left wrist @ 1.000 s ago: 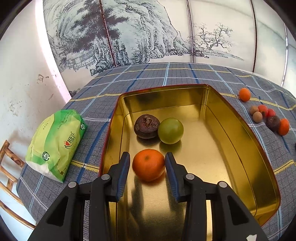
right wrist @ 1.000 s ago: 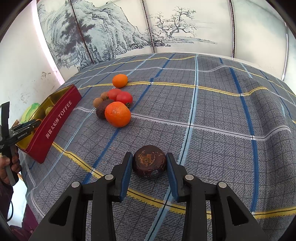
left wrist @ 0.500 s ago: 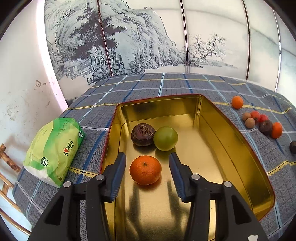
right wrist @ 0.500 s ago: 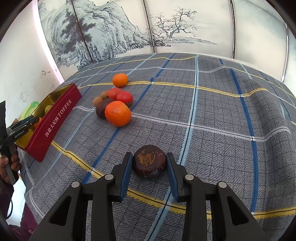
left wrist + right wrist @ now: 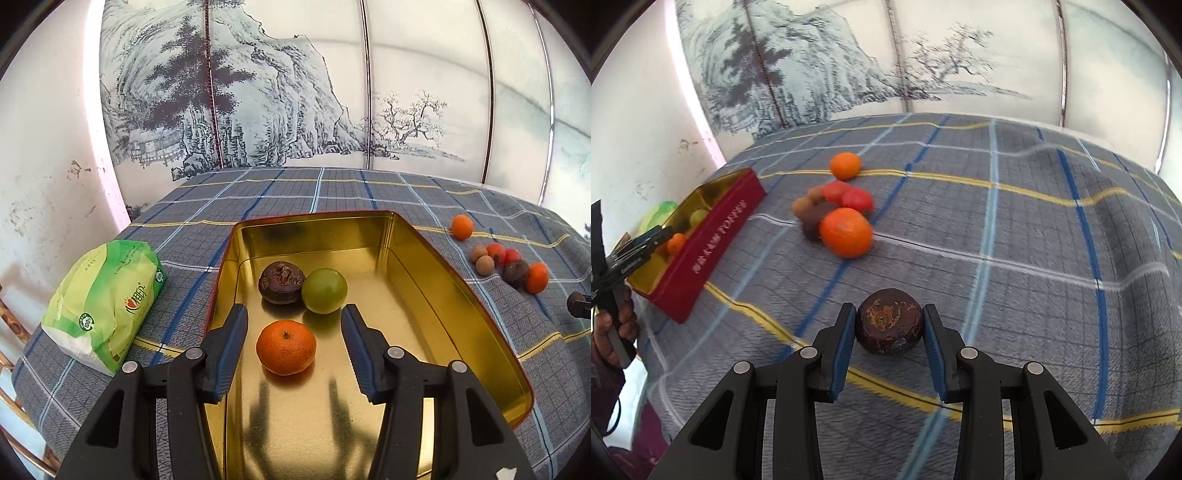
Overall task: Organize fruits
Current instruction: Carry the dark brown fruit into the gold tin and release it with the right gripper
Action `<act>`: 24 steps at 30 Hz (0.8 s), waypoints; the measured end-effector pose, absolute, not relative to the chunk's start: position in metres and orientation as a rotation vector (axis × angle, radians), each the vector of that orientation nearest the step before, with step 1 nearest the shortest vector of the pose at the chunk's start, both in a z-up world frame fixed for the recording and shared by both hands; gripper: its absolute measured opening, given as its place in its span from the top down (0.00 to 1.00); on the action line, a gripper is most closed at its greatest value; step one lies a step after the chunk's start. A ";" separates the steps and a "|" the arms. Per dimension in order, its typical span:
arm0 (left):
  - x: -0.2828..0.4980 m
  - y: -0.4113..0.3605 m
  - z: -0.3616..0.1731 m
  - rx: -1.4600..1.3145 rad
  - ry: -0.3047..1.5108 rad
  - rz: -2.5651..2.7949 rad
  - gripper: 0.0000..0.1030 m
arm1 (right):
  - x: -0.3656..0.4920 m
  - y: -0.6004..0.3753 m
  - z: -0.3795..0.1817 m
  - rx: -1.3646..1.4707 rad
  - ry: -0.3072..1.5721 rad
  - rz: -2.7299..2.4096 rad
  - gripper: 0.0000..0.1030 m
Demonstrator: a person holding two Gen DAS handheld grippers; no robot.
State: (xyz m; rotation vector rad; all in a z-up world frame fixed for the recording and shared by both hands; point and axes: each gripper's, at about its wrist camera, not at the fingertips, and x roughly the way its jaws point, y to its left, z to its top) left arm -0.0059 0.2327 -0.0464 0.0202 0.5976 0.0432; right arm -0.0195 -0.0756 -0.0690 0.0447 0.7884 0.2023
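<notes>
Left wrist view: the left gripper (image 5: pixel 293 339) hangs over the gold-lined toffee tin (image 5: pixel 424 258), its jaws parted and clear of the mandarin (image 5: pixel 286 347) that sits on the tin floor between them — nothing is held. Deeper in the tin lie a dark wrinkled fruit (image 5: pixel 281 282) and a green one (image 5: pixel 324 290), touching each other. Outside the tin, on its right side, a cluster of loose fruit (image 5: pixel 509 264) waits on the plaid tablecloth (image 5: pixel 332 192); a green tissue pack (image 5: pixel 99 302) lies off the tin's left wall.

Seen from the right wrist, the right gripper (image 5: pixel 889 334) is clamped on another dark passion fruit (image 5: pixel 888 320), well apart from the tin's red wall (image 5: pixel 713 243), the pads pressing both flanks. It appears to be just leaving the cloth, though that cannot be told for sure.

Risks from here, as a judgement — the round, hard-skinned fruit could squirt from the pads if the grip is off-centre, and a careless drop into the slick metal tin could send the three fruits rolling. The left gripper also occupies the tin, so the two tools could collide at delivery.
</notes>
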 end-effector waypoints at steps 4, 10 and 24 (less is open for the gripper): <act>-0.009 0.237 -0.046 -0.008 0.586 0.043 0.49 | -0.024 -0.056 -0.052 0.003 0.763 0.263 0.64; -0.013 0.238 -0.045 -0.022 0.559 0.045 0.49 | -0.027 -0.016 -0.031 -0.026 0.732 0.373 0.64; -0.020 0.258 -0.042 -0.170 0.501 -0.003 0.40 | 0.007 0.103 -0.012 -0.122 0.722 0.587 0.64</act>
